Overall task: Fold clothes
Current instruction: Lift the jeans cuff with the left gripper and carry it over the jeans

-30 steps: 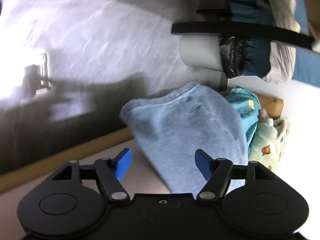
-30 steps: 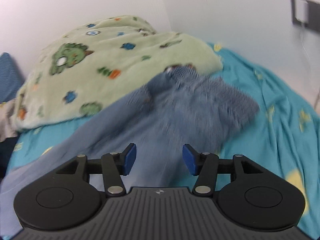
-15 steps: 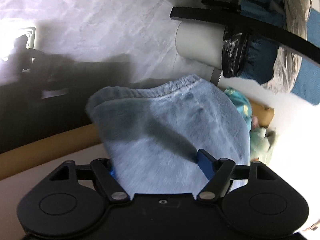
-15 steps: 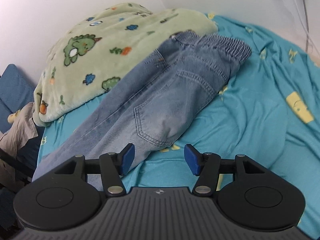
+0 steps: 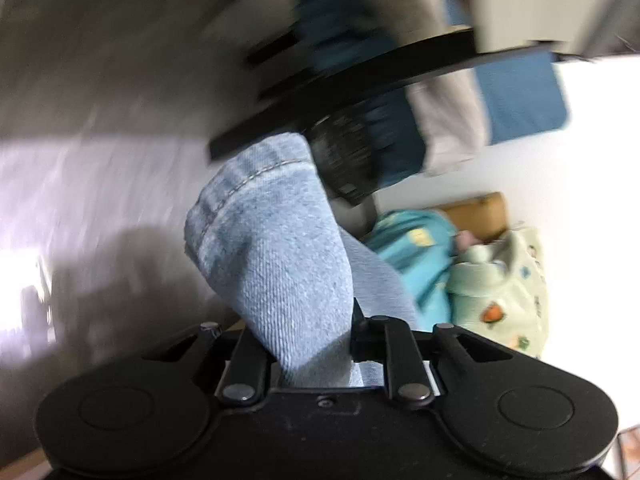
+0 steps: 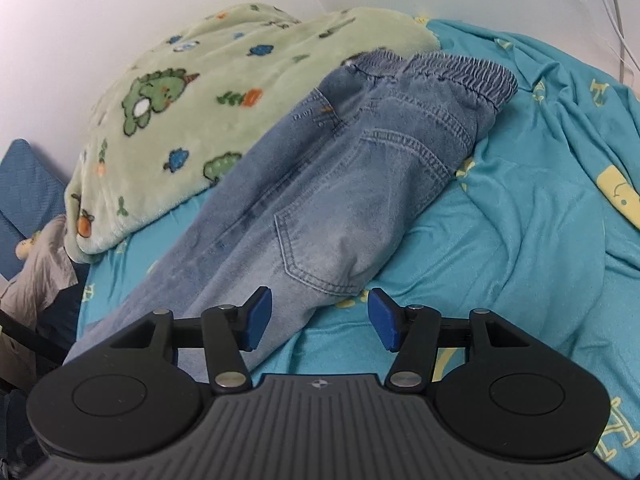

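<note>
Jeans (image 6: 328, 184) stretched lengthwise across the teal bedsheet (image 6: 520, 240), elastic waistband far end, against the green blanket (image 6: 192, 112). Right gripper (image 6: 320, 322) spread apart, hovering over the seat pocket. Only in the blurred left view: hem (image 5: 276, 240) clamped in the closed left gripper (image 5: 316, 344), cuff pointing up and away.

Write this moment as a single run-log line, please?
task: fold clothes | left gripper: shut on jeans hem | right gripper: open, above seat of jeans | jeans: waistband against dinosaur blanket on teal bedsheet
</note>
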Tool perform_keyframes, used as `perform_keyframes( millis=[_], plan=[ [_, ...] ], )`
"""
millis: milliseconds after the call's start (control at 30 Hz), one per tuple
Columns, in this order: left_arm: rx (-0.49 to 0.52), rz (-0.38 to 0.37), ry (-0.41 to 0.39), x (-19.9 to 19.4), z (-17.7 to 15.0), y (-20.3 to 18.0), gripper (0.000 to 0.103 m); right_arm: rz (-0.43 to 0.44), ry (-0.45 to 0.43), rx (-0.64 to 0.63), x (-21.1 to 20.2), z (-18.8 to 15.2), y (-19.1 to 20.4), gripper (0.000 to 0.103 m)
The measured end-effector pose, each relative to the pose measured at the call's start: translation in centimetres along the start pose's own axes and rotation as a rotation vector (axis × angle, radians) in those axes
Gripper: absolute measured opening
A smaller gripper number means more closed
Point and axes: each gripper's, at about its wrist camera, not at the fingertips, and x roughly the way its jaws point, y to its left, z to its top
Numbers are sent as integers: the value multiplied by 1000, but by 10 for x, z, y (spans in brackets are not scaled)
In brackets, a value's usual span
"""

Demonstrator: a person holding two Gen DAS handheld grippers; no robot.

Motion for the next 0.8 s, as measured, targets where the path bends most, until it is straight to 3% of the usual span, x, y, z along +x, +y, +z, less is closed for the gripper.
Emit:
perform_keyframes(
  millis=[200,433,600,800],
  plan=[
    [222,6,-96,-45,-26,-106,16,24,-28,-5,-14,1,-3,57],
    [454,-18,-203,-70,-108,-210,16,74,-55,-61,-28,-3,4,57],
    [563,-29,-244,-60,-180,-260,16,105,-69,-71,-34,1,-1,57],
    [674,-45,-261,-32,-264,-293,16,156,-78,22,-41,16,-29,57]
  ],
)
